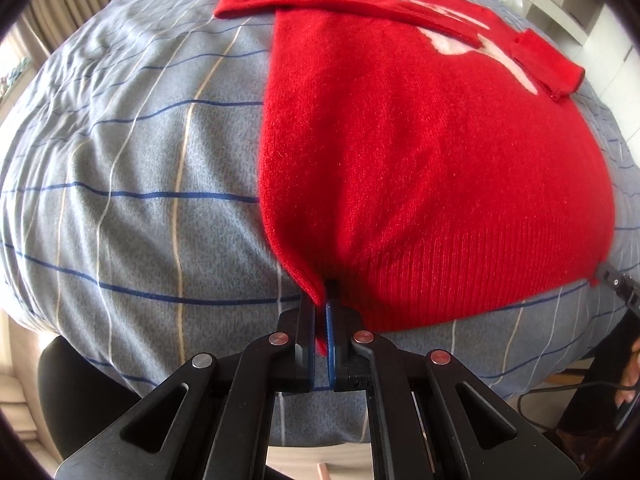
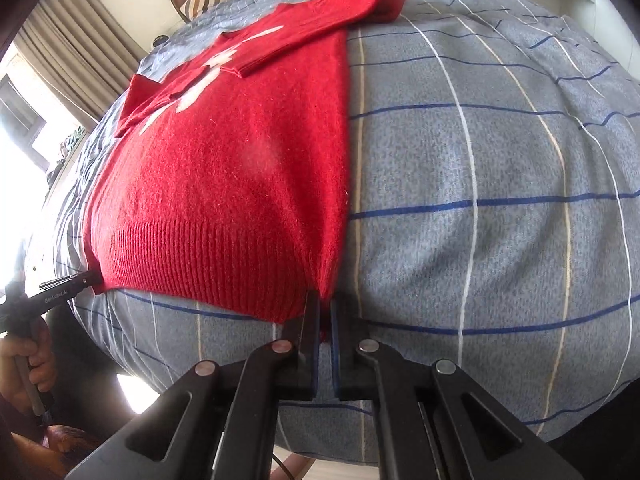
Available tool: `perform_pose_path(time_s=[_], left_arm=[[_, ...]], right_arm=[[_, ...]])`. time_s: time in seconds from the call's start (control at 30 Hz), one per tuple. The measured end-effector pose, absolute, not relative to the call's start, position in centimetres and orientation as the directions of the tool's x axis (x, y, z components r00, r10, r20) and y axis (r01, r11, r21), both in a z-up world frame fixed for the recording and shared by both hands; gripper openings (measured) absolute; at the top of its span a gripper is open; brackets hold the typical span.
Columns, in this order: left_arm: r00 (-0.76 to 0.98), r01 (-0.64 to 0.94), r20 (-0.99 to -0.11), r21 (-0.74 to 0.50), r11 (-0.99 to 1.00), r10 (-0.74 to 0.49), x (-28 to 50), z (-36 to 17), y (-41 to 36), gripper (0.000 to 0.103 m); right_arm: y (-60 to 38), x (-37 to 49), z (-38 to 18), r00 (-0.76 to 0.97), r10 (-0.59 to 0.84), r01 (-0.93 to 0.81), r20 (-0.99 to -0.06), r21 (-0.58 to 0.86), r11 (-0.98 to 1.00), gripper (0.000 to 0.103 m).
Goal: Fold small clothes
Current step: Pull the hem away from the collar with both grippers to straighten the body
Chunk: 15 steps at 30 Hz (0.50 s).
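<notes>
Both sleeves lie folded across the red sweater (image 1: 420,152) on the bed (image 1: 140,160). My left claw (image 1: 323,312) and right claw (image 2: 325,312) pinch its 6 o'clock hem corners; the bottom-up fold probably remains.

open striped bedspread (image 2: 500,160) flanks the sweater (image 2: 224,168); nothing stands there.

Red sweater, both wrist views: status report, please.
Left gripper shut on red sweater hem corner. Right gripper shut on opposite hem corner. Sleeves folded across chest, sweater flat on checked bedspread. Nothing obstructing.
</notes>
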<state>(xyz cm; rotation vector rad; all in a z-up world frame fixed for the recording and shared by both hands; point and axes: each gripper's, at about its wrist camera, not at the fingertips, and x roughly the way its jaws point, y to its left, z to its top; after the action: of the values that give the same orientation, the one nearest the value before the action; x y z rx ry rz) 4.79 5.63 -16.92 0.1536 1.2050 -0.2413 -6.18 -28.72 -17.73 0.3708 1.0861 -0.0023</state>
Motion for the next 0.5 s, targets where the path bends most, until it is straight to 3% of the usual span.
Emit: perform_pose_path(time_s=[0.5], left_arm=[[0.349, 0.24, -0.932, -0.008, 0.971, -0.094, 3.3, -17.5, 4.5, 0.004]], right_arm=[[-30.1, -8.0, -19.4, 0.416, 0.221, 0.268, -0.882, 0.352, 0.897, 0.0]])
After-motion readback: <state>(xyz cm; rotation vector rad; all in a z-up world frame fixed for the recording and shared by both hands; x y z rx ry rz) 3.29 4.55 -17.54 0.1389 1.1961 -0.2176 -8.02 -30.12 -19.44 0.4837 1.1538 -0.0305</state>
